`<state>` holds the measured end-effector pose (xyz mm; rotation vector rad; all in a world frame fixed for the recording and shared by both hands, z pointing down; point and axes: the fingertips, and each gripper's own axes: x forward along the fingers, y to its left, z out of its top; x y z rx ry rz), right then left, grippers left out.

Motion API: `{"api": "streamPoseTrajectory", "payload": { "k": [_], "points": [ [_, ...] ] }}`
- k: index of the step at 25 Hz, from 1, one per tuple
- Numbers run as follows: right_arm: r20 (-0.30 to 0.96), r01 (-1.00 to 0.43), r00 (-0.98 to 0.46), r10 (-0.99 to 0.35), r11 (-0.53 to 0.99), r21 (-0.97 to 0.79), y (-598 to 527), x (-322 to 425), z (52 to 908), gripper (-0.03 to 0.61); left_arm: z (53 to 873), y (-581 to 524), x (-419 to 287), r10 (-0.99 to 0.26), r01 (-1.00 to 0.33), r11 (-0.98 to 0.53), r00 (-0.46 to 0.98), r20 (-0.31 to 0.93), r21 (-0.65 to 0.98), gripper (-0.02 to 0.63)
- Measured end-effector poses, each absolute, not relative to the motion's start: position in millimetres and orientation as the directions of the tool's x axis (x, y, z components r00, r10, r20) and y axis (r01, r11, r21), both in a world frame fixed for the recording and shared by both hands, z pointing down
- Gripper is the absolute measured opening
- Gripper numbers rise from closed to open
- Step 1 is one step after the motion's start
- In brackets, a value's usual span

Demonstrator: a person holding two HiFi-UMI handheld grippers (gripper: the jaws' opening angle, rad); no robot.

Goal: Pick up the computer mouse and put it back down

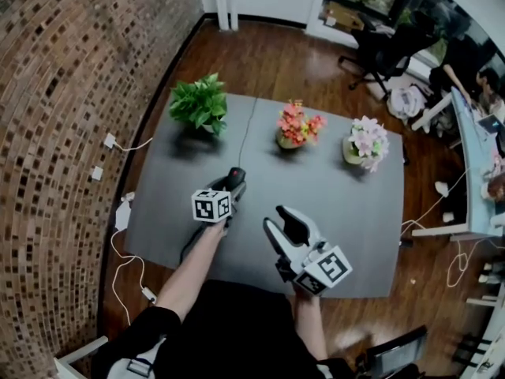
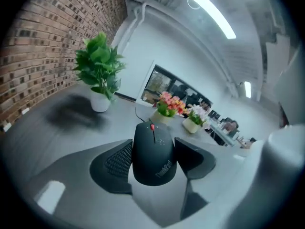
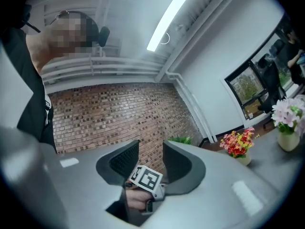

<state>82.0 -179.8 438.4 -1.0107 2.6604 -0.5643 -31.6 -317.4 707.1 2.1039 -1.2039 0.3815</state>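
Note:
A black computer mouse (image 1: 236,177) with a red scroll wheel sits between the jaws of my left gripper (image 1: 230,186), low over the grey table (image 1: 339,204) near its middle. In the left gripper view the mouse (image 2: 152,151) fills the gap, and both pads of the left gripper (image 2: 153,142) press on its sides. Its thin cable (image 1: 246,125) runs to the table's far edge. I cannot tell whether the mouse touches the tabletop. My right gripper (image 1: 278,219) hovers to the right, open with nothing between its fingers. In its own view the right gripper (image 3: 150,147) looks level toward the left gripper's marker cube.
Three pots stand along the table's far side: a green plant (image 1: 201,105), orange-red flowers (image 1: 298,125) and pink-white flowers (image 1: 367,142). A brick wall (image 1: 71,133) runs along the left, with plugs and cables on the floor. An office chair (image 1: 379,50) and desks are at the far right.

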Motion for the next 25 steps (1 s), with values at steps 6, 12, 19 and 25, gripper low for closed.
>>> {"api": "streamPoseTrajectory", "payload": {
  "k": [6,12,19,25],
  "points": [
    [-0.044,-0.611,-0.719,-0.694,0.660,-0.437,-171.8,88.1,446.4,0.143,805.0,-334.5,-34.9,-0.611,-0.946,-0.259,0.317,0.726,0.196,0.279],
    [-0.021,-0.639,-0.696,-0.717,0.633,-0.436,-166.8,100.3,450.7,0.144,837.4,-348.3,-35.8,-0.601,-0.970,-0.228,0.211,0.771,0.088,0.279],
    [-0.017,-0.646,-0.689,-0.724,0.625,-0.438,-164.4,105.2,448.6,0.143,845.1,-350.1,-33.4,-0.614,-0.979,-0.190,0.178,0.769,0.075,0.281],
    [-0.031,-0.638,-0.696,-0.717,0.638,-0.432,-159.9,108.1,445.5,0.143,840.8,-343.6,-36.4,-0.632,-0.968,-0.197,0.247,0.734,0.155,0.309]
  ]
}}
